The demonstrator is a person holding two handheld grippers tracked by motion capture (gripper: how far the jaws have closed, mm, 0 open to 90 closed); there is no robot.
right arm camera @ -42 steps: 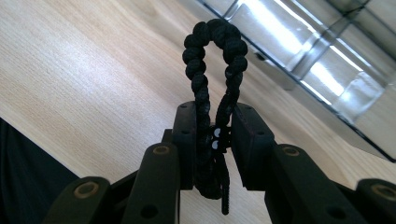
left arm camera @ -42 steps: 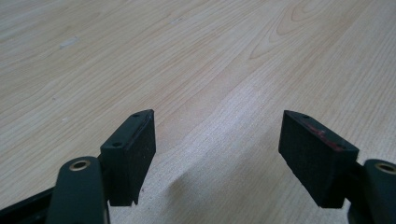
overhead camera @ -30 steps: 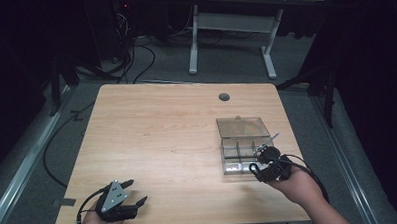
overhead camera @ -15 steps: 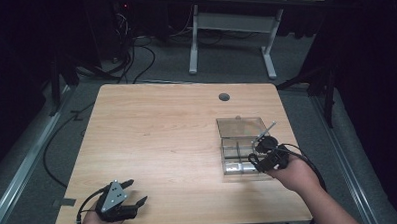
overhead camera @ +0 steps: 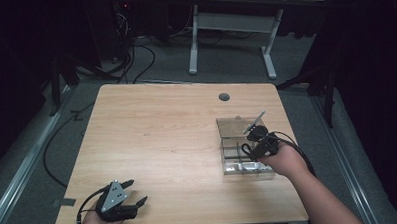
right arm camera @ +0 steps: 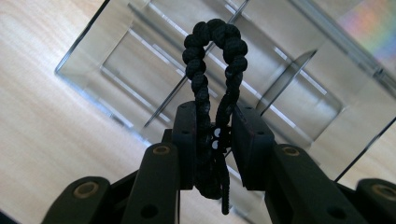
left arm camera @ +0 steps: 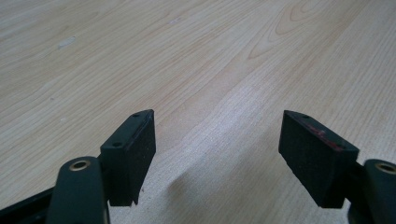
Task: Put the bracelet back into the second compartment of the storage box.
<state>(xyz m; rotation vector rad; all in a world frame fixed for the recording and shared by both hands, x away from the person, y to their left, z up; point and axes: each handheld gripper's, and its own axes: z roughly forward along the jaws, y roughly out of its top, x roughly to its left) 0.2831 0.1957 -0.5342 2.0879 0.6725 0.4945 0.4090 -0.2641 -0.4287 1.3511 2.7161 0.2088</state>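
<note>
Right gripper view: right gripper [right arm camera: 212, 140] is pinching a black braided bracelet [right arm camera: 212, 56] w/ the loop sticking out over the clear divided box [right arm camera: 116, 70], prob lined up to drop into a compartment. Left gripper [left arm camera: 217, 154] is spread wide, parked low on the bench [left arm camera: 187, 56], out of the way.

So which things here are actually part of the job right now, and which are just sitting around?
In the job:
- black braided bracelet, clamped in the right gripper
- clear compartment box, right under it

Just around:
- left gripper, open over bare wooden table
- round hole in the table
- cables on the floor
</note>
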